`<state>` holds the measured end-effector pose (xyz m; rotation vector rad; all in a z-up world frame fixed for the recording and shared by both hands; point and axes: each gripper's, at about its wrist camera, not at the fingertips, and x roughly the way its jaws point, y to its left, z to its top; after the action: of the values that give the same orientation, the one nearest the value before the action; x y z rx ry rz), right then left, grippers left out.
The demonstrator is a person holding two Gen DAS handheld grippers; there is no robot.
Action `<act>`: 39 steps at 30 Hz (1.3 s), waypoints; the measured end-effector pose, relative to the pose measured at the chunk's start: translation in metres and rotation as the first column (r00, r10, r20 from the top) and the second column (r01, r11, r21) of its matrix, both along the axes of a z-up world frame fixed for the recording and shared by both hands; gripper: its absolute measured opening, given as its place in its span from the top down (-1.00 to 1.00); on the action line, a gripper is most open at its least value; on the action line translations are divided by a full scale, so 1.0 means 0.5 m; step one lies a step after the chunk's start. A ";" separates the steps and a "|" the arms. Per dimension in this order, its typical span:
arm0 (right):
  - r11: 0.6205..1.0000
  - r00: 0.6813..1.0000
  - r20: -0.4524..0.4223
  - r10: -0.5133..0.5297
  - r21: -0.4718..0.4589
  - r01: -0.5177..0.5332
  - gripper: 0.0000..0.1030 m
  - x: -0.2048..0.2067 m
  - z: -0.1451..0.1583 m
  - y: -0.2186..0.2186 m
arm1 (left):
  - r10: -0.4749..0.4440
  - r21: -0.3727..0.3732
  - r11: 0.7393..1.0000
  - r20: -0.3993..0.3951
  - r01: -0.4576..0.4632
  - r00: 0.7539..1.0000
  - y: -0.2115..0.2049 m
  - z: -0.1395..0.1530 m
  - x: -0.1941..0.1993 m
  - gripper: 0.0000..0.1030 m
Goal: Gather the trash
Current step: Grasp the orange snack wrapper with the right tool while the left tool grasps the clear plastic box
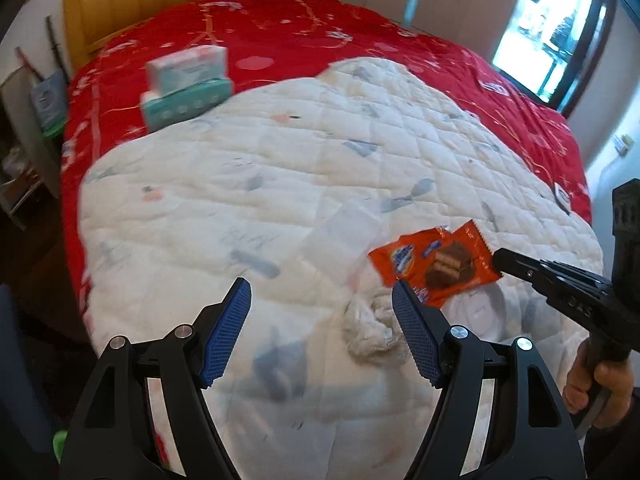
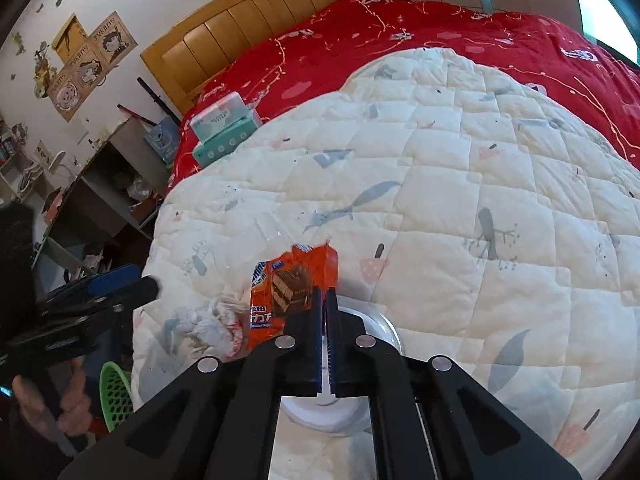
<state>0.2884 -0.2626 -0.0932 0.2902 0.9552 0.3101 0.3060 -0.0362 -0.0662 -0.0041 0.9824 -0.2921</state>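
Right now the right gripper (image 2: 324, 296) is clamped on the edge of an orange chocolate-wafer wrapper (image 2: 286, 300), near the quilt's front edge. Left gripper (image 1: 322, 304) hangs spread wide over the white quilted blanket (image 1: 280, 168), nothing between its blue pads (image 1: 224, 340). Crumpled white tissue (image 1: 370, 330) lies just beside the wrapper, touching it in the right wrist view. A clear round lid or dish (image 2: 386, 334) sits under the right gripper; which one, cannot tell. Stacked tissue packs (image 1: 186, 86) rest on the red bedspread (image 1: 360, 28) near the wooden headboard (image 2: 248, 28). Green mesh basket (image 2: 116, 392) sits off the bed's front-left corner.
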 end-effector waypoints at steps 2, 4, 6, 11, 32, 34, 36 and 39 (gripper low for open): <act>1.000 1.000 0.007 0.009 0.002 -0.009 0.99 0.000 0.003 -0.001 | -0.019 0.015 1.000 -0.008 0.019 1.000 -0.014 -0.015 0.018 -0.40; 1.000 1.000 0.004 0.009 -0.007 -0.009 0.98 0.003 0.005 -0.002 | -0.039 0.037 0.999 -0.019 0.039 0.999 -0.031 -0.032 0.040 -0.40; 1.000 1.000 0.000 0.009 -0.002 -0.009 0.90 0.005 0.005 -0.005 | -0.058 0.054 0.997 -0.015 0.058 0.998 -0.044 -0.042 0.053 -0.40; 1.000 1.000 0.005 0.019 -0.001 -0.019 0.55 0.007 0.007 -0.012 | -0.115 0.083 0.990 -0.028 0.117 0.993 -0.067 -0.071 0.080 -0.40; 0.991 0.991 -0.041 0.129 -0.014 -0.130 0.14 0.065 -0.047 0.061 | -0.092 0.010 0.996 -0.003 0.092 0.996 -0.023 -0.104 0.084 0.09; 0.990 0.990 -0.041 0.138 -0.032 -0.139 0.47 0.067 -0.049 0.073 | -0.087 0.021 0.996 -0.005 0.087 0.996 -0.018 -0.106 0.080 0.09; 0.989 0.990 -0.026 0.141 -0.039 -0.142 0.58 0.061 -0.042 0.080 | -0.075 0.022 0.997 -0.004 0.075 0.997 -0.007 -0.105 0.076 0.09; 0.990 0.991 -0.002 0.137 -0.033 -0.137 0.67 0.044 -0.023 0.084 | -0.046 0.007 0.999 0.002 0.046 0.999 0.018 -0.093 0.063 0.09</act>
<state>0.3105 -0.2205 -0.1045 0.1947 0.9815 0.4192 0.3377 -0.0272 -0.1126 0.0253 0.9821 -0.3305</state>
